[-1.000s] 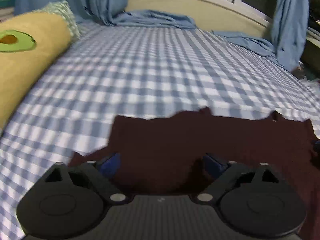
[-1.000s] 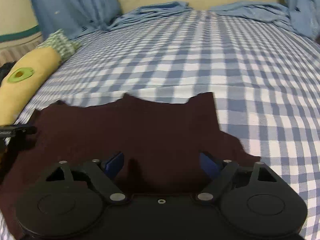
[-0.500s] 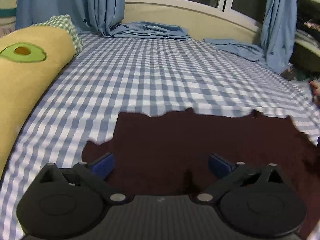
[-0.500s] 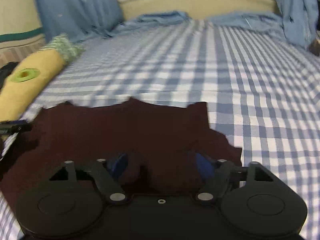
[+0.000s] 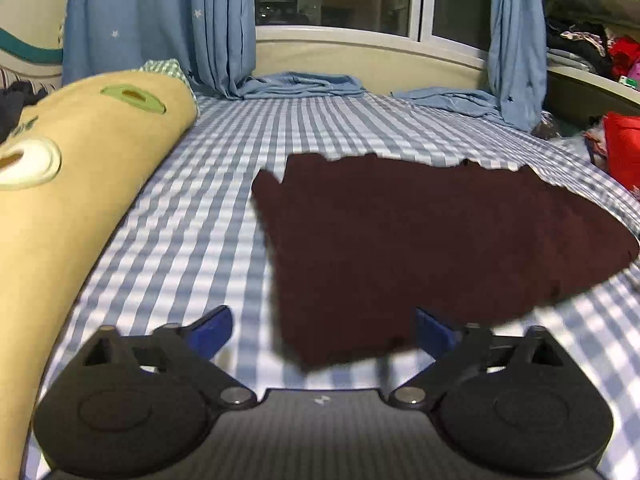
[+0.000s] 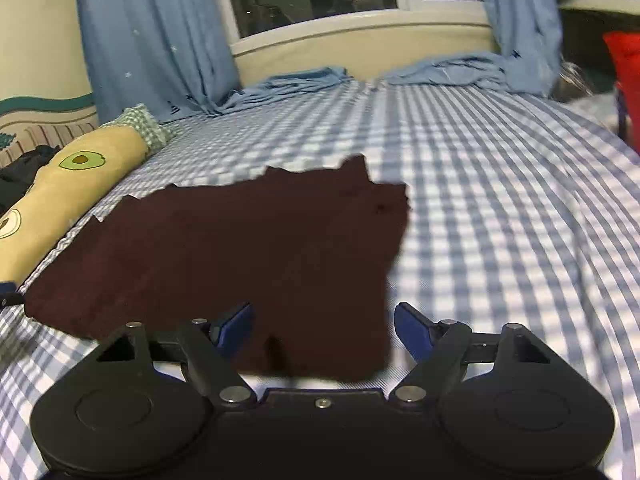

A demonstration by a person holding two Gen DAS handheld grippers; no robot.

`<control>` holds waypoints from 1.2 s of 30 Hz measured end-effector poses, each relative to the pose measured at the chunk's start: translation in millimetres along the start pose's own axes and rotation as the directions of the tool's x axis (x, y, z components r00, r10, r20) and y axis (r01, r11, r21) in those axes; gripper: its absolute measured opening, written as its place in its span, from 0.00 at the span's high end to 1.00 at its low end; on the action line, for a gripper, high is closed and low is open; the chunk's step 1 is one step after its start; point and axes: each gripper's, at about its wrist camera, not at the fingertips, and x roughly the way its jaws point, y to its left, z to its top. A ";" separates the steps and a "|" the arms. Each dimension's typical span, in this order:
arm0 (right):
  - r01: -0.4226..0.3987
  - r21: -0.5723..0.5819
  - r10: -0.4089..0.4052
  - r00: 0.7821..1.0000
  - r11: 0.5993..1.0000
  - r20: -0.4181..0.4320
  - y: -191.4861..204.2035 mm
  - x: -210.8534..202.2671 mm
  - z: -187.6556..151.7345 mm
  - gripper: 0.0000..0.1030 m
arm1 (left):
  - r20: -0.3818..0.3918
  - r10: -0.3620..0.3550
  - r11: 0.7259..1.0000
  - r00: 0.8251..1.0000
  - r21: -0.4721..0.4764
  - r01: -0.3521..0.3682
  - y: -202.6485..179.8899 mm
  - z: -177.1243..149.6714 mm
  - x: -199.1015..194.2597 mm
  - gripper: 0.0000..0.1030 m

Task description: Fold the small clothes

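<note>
A dark maroon garment point(image 5: 420, 240) lies flat on the blue-and-white checked bed sheet point(image 5: 208, 208); it also shows in the right wrist view point(image 6: 240, 248). My left gripper point(image 5: 324, 330) is open and empty, held above the garment's near left corner. My right gripper point(image 6: 322, 326) is open and empty, held above the garment's near right corner. The blue fingertips point(image 6: 412, 330) do not touch the cloth.
A long yellow avocado-print pillow point(image 5: 72, 184) lies along the left side of the bed. Blue curtains point(image 5: 160, 24) and bunched blue cloth point(image 5: 304, 84) sit at the far end below the window. Red items point(image 5: 622, 152) lie at the right edge.
Both grippers have lifted and pulled back from the garment. The right gripper's fingers narrowed briefly, then opened. The garment's near edge now lies further from both cameras.
</note>
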 end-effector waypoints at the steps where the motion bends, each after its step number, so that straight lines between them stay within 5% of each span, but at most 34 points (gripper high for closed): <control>1: -0.006 0.005 0.006 1.000 1.000 0.002 -5.1 -0.1 -3.4 0.22 | -0.005 -0.013 1.000 1.000 0.001 0.013 4.3 -3.2 1.0 0.10; 5: -0.054 0.044 0.053 0.998 0.998 0.022 -16.3 5.7 -10.4 0.22 | 0.002 -0.049 0.999 0.999 -0.019 0.049 12.9 -4.7 7.9 0.16; 10: -0.066 0.098 0.062 0.997 0.993 0.042 -20.7 8.3 -7.0 0.22 | 0.013 -0.115 0.979 0.993 -0.168 0.115 33.6 2.1 23.7 0.19; 14: -0.090 0.197 0.084 0.996 0.976 0.038 -34.9 4.6 -5.8 0.25 | 0.005 -0.233 0.941 0.972 -0.250 0.227 39.1 -5.6 33.1 0.48; 20: -0.099 0.261 0.095 0.995 0.960 0.028 -44.2 8.8 -4.5 0.25 | -0.006 -0.215 0.940 0.977 -0.273 0.205 43.2 -10.7 39.6 0.69; 24: -0.024 0.192 0.025 1.000 0.981 -0.005 -31.5 17.7 -5.1 0.32 | -0.018 -0.188 0.953 0.982 -0.243 0.178 39.7 -6.8 37.1 0.74; 27: -0.050 0.241 0.048 0.999 0.969 0.011 -34.2 19.0 -10.1 0.33 | -0.021 -0.164 0.965 0.986 -0.213 0.156 34.0 -4.5 36.7 0.76; 28: -0.072 0.258 0.078 0.997 0.963 -0.010 -35.3 22.6 -12.2 0.37 | -0.021 -0.160 0.965 0.987 -0.212 0.152 33.8 -3.7 36.4 0.77; 29: -0.086 0.253 0.099 0.994 0.964 -0.037 -32.6 25.9 -13.9 0.54 | -0.020 -0.160 0.965 0.987 -0.214 0.152 34.5 -2.9 36.2 0.78; 32: -0.040 0.160 0.047 0.998 0.986 -0.039 -19.7 23.0 -14.0 0.76 | -0.013 -0.163 0.965 0.987 -0.212 0.157 38.7 -1.0 34.2 0.82; 36: -0.055 0.177 0.061 0.998 0.983 -0.028 -22.2 15.8 -3.2 0.86 | -0.014 -0.155 0.972 0.988 -0.182 0.149 39.0 4.7 29.1 0.84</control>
